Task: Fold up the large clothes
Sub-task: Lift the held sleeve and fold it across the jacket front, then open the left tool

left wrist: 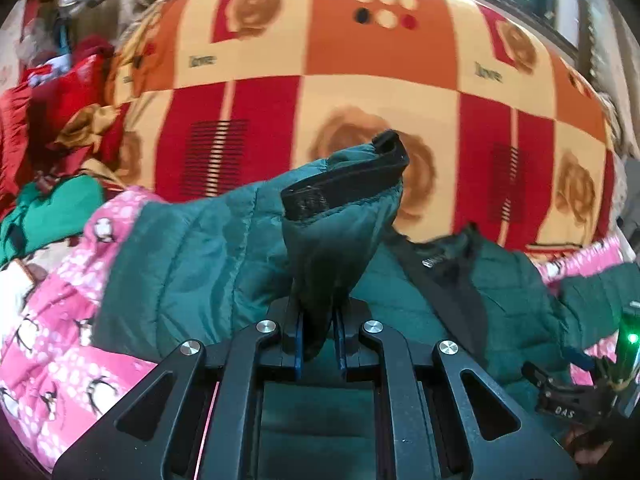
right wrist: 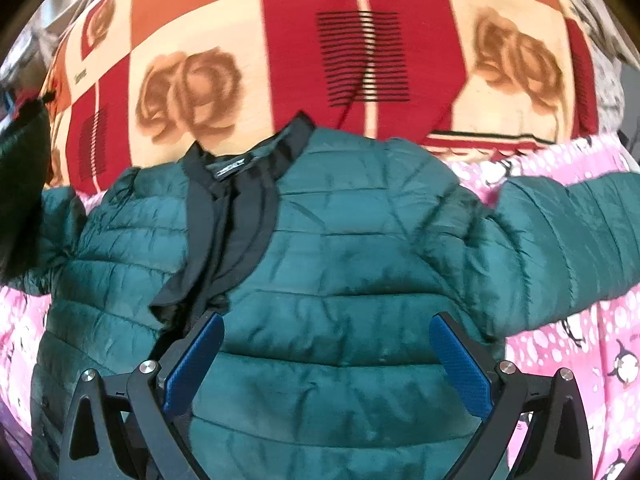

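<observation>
A dark green quilted jacket (right wrist: 340, 264) lies front up on a pink penguin-print blanket (right wrist: 568, 344), its black collar (right wrist: 240, 176) at the far side. My left gripper (left wrist: 318, 344) is shut on the jacket's left sleeve (left wrist: 332, 240) and holds it raised, so the black cuff (left wrist: 348, 176) stands up. That lifted sleeve shows at the left edge of the right wrist view (right wrist: 24, 176). My right gripper (right wrist: 328, 344) is open and empty just above the jacket's chest. The other sleeve (right wrist: 572, 232) stretches out to the right.
A red, orange and cream checked blanket (left wrist: 320, 80) with rose prints covers the bed beyond the jacket. A heap of red and green clothes (left wrist: 52, 128) lies at the far left. The other gripper (left wrist: 592, 384) shows at the lower right of the left wrist view.
</observation>
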`<action>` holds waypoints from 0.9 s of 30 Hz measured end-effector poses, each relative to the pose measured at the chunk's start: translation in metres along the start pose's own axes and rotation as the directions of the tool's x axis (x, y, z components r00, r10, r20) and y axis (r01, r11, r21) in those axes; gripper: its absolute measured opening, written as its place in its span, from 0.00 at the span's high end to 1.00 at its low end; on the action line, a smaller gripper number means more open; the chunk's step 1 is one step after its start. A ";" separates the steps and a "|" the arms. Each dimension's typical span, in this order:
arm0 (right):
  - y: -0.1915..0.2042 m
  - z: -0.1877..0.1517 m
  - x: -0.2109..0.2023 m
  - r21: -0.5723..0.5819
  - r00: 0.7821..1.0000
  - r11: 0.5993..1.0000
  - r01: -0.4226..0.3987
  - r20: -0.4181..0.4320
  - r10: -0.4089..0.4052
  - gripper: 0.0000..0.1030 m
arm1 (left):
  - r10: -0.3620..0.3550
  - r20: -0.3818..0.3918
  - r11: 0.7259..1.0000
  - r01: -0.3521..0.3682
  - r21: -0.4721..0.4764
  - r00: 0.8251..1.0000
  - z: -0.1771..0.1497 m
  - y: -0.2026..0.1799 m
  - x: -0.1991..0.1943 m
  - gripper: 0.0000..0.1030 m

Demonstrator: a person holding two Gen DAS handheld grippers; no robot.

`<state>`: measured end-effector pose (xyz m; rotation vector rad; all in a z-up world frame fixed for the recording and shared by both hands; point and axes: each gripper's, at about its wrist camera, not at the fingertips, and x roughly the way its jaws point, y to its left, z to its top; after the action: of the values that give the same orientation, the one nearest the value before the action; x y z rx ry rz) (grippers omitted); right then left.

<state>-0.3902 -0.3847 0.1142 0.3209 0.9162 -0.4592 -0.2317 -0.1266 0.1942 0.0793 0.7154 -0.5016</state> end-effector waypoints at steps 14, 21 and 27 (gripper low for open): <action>-0.048 -0.006 -0.006 0.045 0.998 0.997 0.058 0.002 -0.058 0.01 | -0.107 -0.078 0.988 0.115 0.104 0.991 -0.022 -0.104 0.023 0.90; -0.059 -0.006 0.000 0.035 0.997 0.996 0.082 -0.018 -0.081 0.00 | -0.122 -0.149 0.982 0.141 0.125 0.981 -0.036 -0.135 0.049 0.90; -0.069 -0.008 0.001 0.025 0.993 0.993 0.111 -0.029 -0.110 0.01 | -0.119 -0.205 0.980 0.148 0.133 0.971 -0.051 -0.154 0.073 0.90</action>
<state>-0.4303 -0.4401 0.1035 0.3026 0.9588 -0.5709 -0.2876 -0.2797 0.1235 0.2228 0.8804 -0.6825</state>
